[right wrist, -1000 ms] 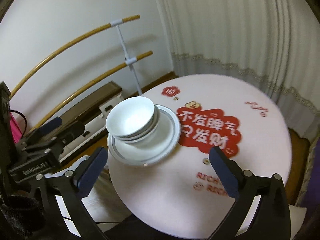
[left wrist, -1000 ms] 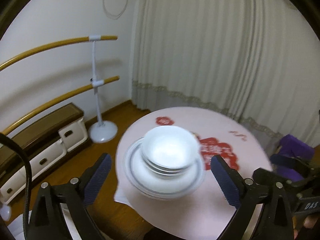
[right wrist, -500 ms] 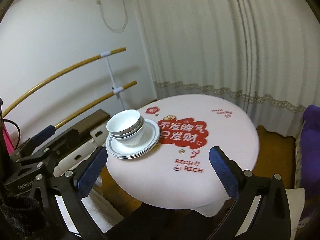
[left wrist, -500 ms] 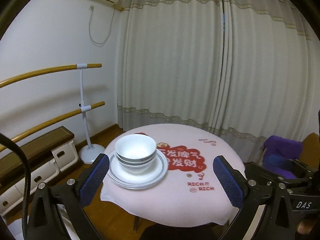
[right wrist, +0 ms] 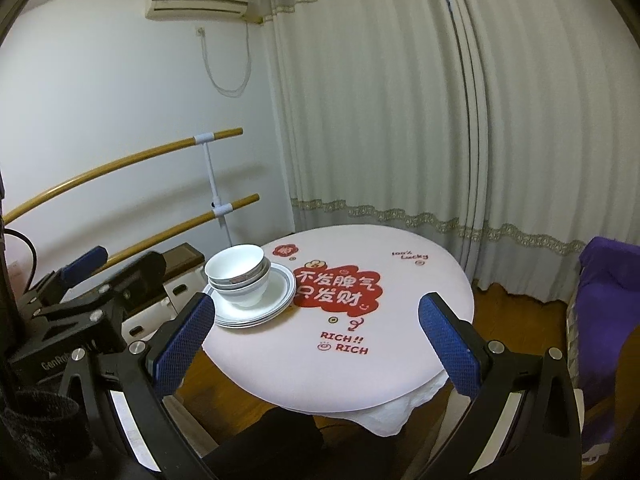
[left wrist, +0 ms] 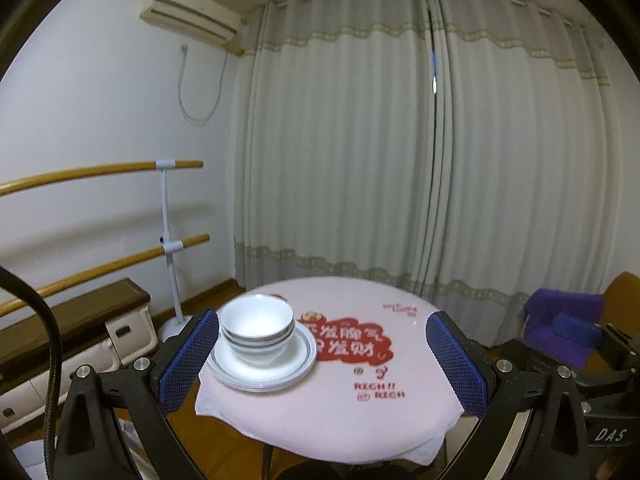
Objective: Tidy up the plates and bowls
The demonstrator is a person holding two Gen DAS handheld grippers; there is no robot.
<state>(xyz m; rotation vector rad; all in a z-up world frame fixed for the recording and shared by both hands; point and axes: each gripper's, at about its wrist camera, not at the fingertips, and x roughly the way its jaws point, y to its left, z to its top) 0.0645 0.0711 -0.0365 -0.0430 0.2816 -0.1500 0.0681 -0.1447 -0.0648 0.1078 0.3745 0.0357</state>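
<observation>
A stack of white bowls with grey rim bands sits on a stack of white plates at the left of a round table with a pink cloth and red print. The same bowls and plates show in the right wrist view. My left gripper is open and empty, held back from the table. My right gripper is open and empty, also held back. The left gripper's body shows at the left of the right wrist view.
Two wooden barre rails on a white stand run along the left wall above a low cabinet. Pale curtains hang behind the table. A purple seat stands at the right. The floor is wood.
Both grippers have pulled back and tilted up from the table. The bowls and plates look smaller and lower in both views, and the air conditioner has come into sight.
</observation>
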